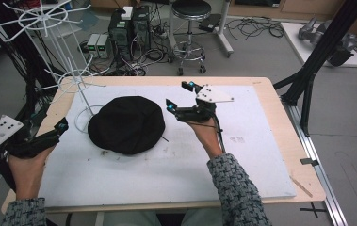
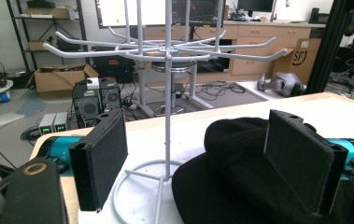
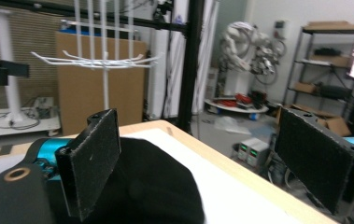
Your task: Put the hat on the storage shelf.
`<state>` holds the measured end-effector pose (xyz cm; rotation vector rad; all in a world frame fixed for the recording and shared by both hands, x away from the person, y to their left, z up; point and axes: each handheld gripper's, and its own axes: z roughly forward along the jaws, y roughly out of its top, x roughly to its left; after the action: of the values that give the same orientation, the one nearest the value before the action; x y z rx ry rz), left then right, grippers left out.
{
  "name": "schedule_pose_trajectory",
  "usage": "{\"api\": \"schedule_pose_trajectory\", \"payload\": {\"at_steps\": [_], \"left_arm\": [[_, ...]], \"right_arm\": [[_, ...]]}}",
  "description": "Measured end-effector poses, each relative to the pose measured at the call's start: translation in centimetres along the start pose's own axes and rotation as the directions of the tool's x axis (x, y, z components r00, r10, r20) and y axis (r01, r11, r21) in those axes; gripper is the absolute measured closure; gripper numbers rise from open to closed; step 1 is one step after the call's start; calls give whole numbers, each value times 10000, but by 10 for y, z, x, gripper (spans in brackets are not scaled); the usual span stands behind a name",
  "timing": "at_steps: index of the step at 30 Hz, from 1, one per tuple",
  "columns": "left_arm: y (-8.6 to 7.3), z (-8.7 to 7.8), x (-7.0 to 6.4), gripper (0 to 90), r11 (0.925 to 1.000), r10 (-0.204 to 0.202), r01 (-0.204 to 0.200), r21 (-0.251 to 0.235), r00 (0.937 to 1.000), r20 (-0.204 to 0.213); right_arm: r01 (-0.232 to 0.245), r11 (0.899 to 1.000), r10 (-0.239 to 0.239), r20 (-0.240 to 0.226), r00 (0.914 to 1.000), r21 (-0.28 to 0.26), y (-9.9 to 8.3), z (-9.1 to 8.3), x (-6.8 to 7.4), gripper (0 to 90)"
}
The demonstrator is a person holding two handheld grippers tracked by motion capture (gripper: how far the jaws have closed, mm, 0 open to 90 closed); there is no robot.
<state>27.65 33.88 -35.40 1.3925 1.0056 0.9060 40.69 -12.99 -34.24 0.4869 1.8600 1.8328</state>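
While both grippers are waiting at the edges of the scene, a black hat [image 1: 126,124] is lying flat on the white surface [image 1: 242,155], just beside the round base of a white wire rack [image 1: 75,77] that is standing at the far left corner. The left gripper [image 1: 56,129] is hovering low at the hat's left, its fingers [image 2: 101,158] standing wide apart and holding nothing; in the left gripper view they are framing the rack's pole and the hat's near edge. The right gripper [image 1: 178,96] is hanging just beyond the hat's right rim, its fingers [image 3: 93,158] likewise spread wide and empty, and in the right gripper view the dark crown is sitting between them and slightly below.

The hat is lying between the two grippers, so each would be reaching inward toward the other. The right one is looking nearer, close to the rim, while the left is sitting a little farther off. The hat is nearly round, its slightly longer axis running left to right across the surface; which way its front is pointing cannot be told. The likely lift toward the rack's arms is not yet begun.
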Motion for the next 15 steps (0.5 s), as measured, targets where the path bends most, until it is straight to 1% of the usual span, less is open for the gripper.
{"api": "schedule_pose_trajectory", "payload": {"at_steps": [1, 2, 3, 4, 6, 8, 9, 10, 12, 13, 14, 15], "left_arm": [[0, 0, 0, 216, 10000, -6, 6, -13, 10000, 5], [1, -1, 0, 216, 10000, 4, -4, -12, 10000, 9], [1, -1, 0, 216, 10000, -15, 15, -41, 10000, 27], [1, -1, 0, 216, 9999, -61, 62, -80, 10000, 44], [1, -1, -1, 216, 10000, -29, 29, -73, 10000, 55], [2, -1, -1, 216, 9999, -26, 27, -101, 10000, 70], [2, -1, -1, 216, 9999, -26, 27, -101, 10000, 70], [2, -1, 0, 216, 9999, -26, 27, -97, 10000, 77], [2, -2, 0, 216, 9999, -45, 46, -111, 10000, 64], [2, -2, 0, 216, 9999, -67, 68, -119, 10000, 66], [2, -1, 0, 216, 9999, -62, 63, -112, 10000, 67], [2, -1, 0, 216, 9999, -62, 63, -112, 10000, 67]], "right_arm": [[34, 10000, -34, -121, 9999, 48, 1, 6, 3, 135], [150, 9999, -147, -402, 9991, 74, 1, 18, 8, 135], [150, 9999, -147, -402, 9991, 74, 1, 18, 8, 135], [195, 9998, -193, -591, 9981, 42, 0, 24, 11, 135], [166, 9999, -167, -876, 9960, -20, -5, 34, 15, 135], [-267, 9996, 279, -1386, 9900, 105, -19, 51, 21, 135], [-267, 9996, 279, -1386, 9900, 105, -19, 51, 21, 135], [-281, 9988, 338, -1472, 9885, 412, -28, 60, 25, 135], [-140, 9975, 247, -1580, 9871, 690, -35, 69, 27, 135], [-140, 9975, 247, -1580, 9871, 690, -35, 69, 27, 135], [52, 9946, 130, -1735, 9848, 1041, -44, 78, 30, 135], [52, 9946, 130, -1735, 9848, 1041, -44, 78, 30, 135]]}}
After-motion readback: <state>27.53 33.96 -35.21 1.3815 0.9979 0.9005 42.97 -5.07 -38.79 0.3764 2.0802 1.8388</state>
